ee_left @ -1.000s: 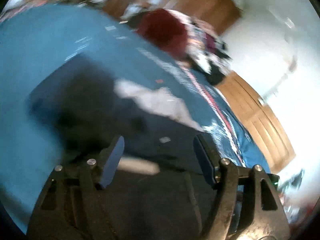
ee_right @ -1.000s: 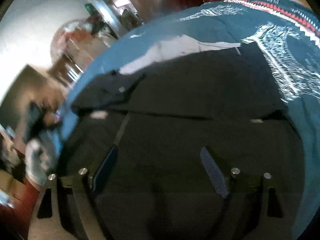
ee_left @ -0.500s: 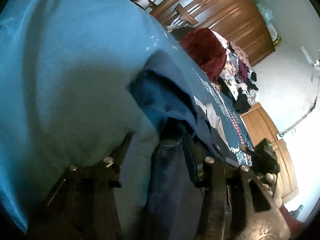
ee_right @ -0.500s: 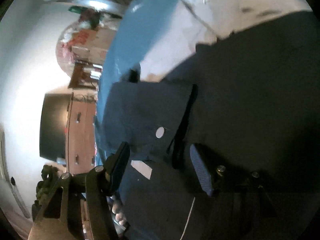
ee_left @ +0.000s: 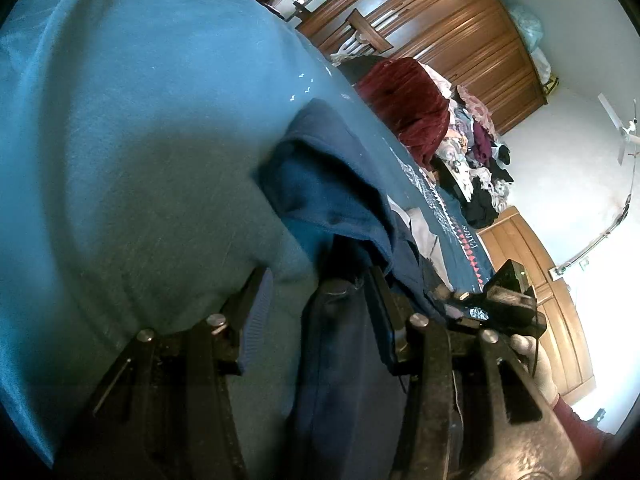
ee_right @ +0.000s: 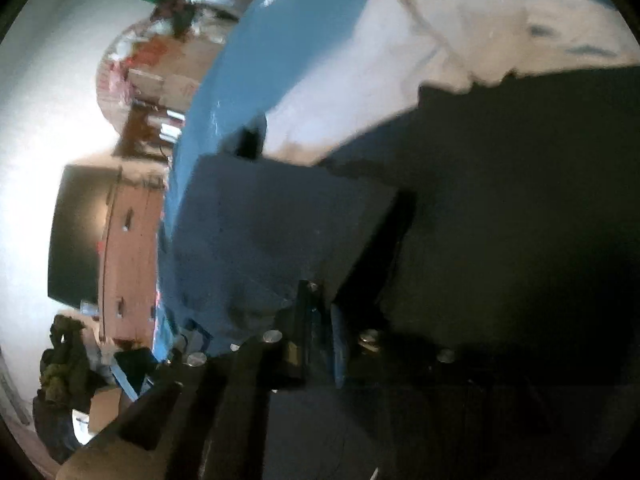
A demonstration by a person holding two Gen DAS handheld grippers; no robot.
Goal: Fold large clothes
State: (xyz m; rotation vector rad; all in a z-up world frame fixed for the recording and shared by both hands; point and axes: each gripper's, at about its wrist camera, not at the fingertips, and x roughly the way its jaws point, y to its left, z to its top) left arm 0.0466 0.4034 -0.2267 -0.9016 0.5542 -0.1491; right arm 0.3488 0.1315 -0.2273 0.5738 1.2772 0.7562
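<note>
One dark navy garment (ee_left: 352, 360), creased, with pale lining, lies on the teal blanket (ee_left: 140, 140). Left tongs (ee_left: 320, 312) spread around its fold; right tongs (ee_right: 320, 336) pinch its edge.

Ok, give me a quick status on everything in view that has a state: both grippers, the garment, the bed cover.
left gripper: jaws partly open, dark fabric lying between them.
right gripper: shut on the garment's edge.
navy garment: spread on the bed, partly folded, pale lining showing at the far side.
teal bed cover: lying under the garment.
clothes pile: heaped, unfolded.
</note>
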